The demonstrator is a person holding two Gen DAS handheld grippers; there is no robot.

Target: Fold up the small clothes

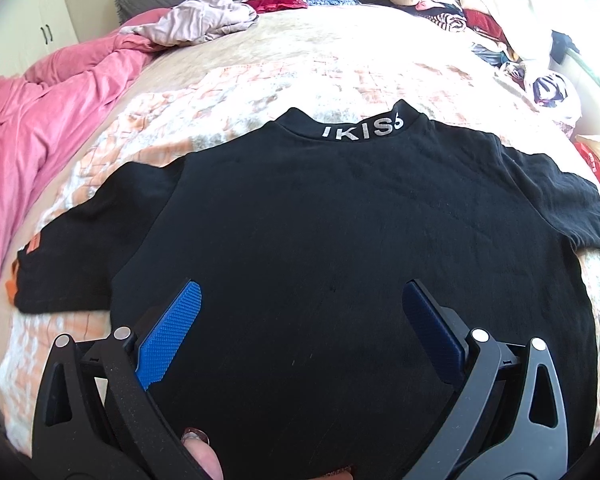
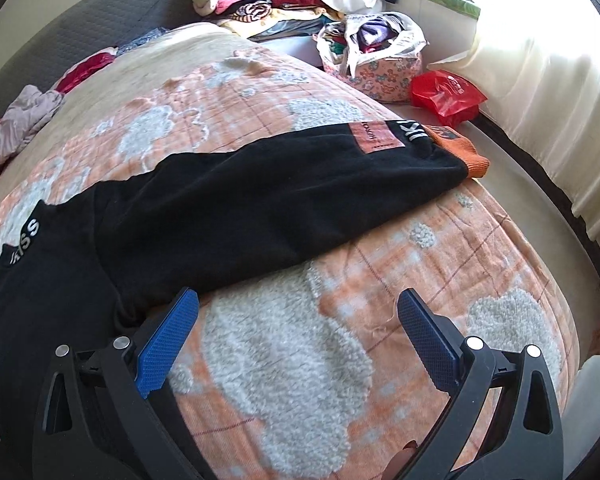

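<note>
- A black top (image 1: pixel 320 208) is lying spread flat on the fleecy orange-and-white blanket (image 2: pixel 292 344), collar (image 1: pixel 356 130) turned away from the person; it is judged to be laid out so that the sleeves can be folded in first.
- The left gripper (image 1: pixel 300 316) is being held just above the lower body of the top, jaws gaping wide, nothing being gripped. It is probably being kept there to steady or pick up the hem, though contact with the cloth cannot be told.
- The right gripper (image 2: pixel 298 320) is being held over bare blanket just beside the top, below its right sleeve (image 2: pixel 300 196), jaws likewise spread wide and empty.
- That sleeve is lying stretched straight out from the top, its orange cuff (image 2: pixel 456 148) reaching the blanket's edge; it is being judged the likely next thing to be taken and carried inward.
- Piled clothes (image 2: pixel 260 0) are sitting well beyond the top's collar, apparently being kept clear of the folding space.
</note>
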